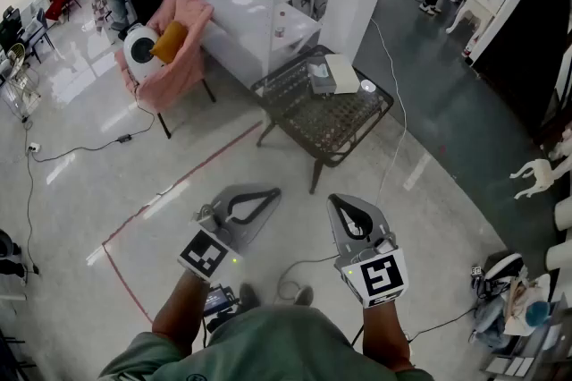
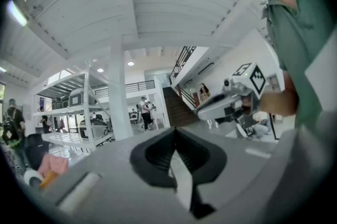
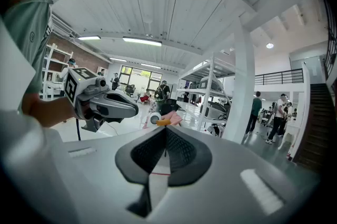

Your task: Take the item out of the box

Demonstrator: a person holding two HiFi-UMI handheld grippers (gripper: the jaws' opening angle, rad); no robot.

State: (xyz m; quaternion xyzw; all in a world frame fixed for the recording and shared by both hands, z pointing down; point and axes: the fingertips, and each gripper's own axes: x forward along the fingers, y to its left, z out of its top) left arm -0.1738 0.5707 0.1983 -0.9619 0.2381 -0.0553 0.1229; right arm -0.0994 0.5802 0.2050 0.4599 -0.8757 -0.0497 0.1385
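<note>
The left gripper and right gripper, both closed and empty, hang well short of the far table bearing the box (its contents unseen), so the approach comes first: move closer, then open the jaws.

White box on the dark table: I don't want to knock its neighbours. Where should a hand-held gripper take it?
Probably by its far end, coming from above. The white box lies flat on the dark table, a grey box close along its left side and a round clear thing by its near right corner; the far end looks free.
</note>
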